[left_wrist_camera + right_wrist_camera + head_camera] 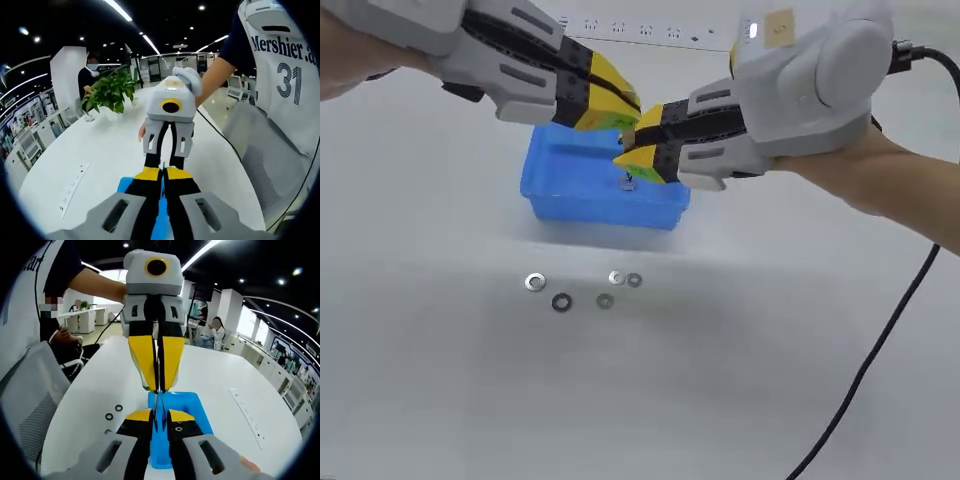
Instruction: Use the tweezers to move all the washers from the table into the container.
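Barely discernible: tweezers (158,405), left claw (625,107) and right claw (628,153) both tight on them, above container (570,185).

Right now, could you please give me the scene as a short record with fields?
table: white
container: blue, open, on the table
washers: five loose on the table, in front of the container
tweezers: between both grippers, tip pointing down over the container
carried washer: what looks like one at the tweezers' tip, above the container
left gripper: shut on the tweezers
right gripper: shut on the tweezers, facing the left gripper
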Tool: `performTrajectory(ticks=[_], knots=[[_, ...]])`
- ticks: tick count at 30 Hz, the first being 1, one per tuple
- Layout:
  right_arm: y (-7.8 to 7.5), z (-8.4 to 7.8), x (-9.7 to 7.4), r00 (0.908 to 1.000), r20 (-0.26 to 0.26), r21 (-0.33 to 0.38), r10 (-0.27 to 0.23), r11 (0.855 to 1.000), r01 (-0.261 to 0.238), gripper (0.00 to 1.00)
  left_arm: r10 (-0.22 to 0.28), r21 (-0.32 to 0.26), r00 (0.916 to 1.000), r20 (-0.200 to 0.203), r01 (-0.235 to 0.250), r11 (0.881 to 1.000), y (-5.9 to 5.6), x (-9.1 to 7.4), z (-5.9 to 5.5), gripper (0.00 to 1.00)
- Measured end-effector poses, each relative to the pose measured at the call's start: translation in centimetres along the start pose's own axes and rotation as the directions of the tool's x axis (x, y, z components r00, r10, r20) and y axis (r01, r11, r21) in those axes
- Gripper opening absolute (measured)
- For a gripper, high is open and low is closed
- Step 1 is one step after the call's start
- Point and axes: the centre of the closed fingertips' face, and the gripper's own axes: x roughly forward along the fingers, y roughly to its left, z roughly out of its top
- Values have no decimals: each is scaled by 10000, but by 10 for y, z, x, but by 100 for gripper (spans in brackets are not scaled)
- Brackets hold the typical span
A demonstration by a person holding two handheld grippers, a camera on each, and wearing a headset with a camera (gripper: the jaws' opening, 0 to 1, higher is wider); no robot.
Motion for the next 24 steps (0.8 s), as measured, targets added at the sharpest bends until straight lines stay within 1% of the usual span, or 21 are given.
performTrajectory(ticks=[3, 6, 9, 10, 12, 13, 16, 19, 21, 24], knots=[[14, 3, -3, 9999, 71, 66, 114, 9999, -114, 12, -19, 46, 10000, -16, 19, 10000, -11, -1, 2, 6], [30, 3, -4, 9996, 62, 71, 260, 9996, -261, 12, -85, -3, 9999, -66, 85, 10000, -28, -1, 2, 6], [47, 0, -4, 9990, -36, 33, 439, 9990, -439, 12, -138, -149, 9999, -62, 137, 9998, -42, 1, -1, 6], [52, -3, -4, 9988, -98, 18, 472, 9989, -471, 12, -198, -191, 9998, -61, 197, 9996, -48, 2, -2, 6], [64, -8, -2, 9981, -163, 70, 594, 9982, -593, 12, -332, -277, 9993, -143, 328, 9991, -56, 5, -6, 6], [68, -11, -2, 9976, -285, 15, 632, 9980, -631, 12, -349, -301, 9992, -175, 343, 9990, -59, 6, -8, 6], [74, -21, 0, 9973, -551, -100, 491, 9987, -497, 12, -246, -275, 9993, -270, 239, 9993, -66, 9, -16, 6], [79, -27, 1, 9971, -532, 222, 535, 9984, -524, 12, -265, -470, 9994, -238, 254, 9986, -70, 11, -22, 6], [80, -32, 3, 9968, -584, 419, 540, 9978, -515, 12, -251, -522, 9993, -291, 236, 9984, -72, 14, -24, 6], [78, -40, 6, 9966, -724, 570, 396, 9977, -355, 13, -269, -685, 9992, -309, 248, 9973, -73, 20, -27, 6]])
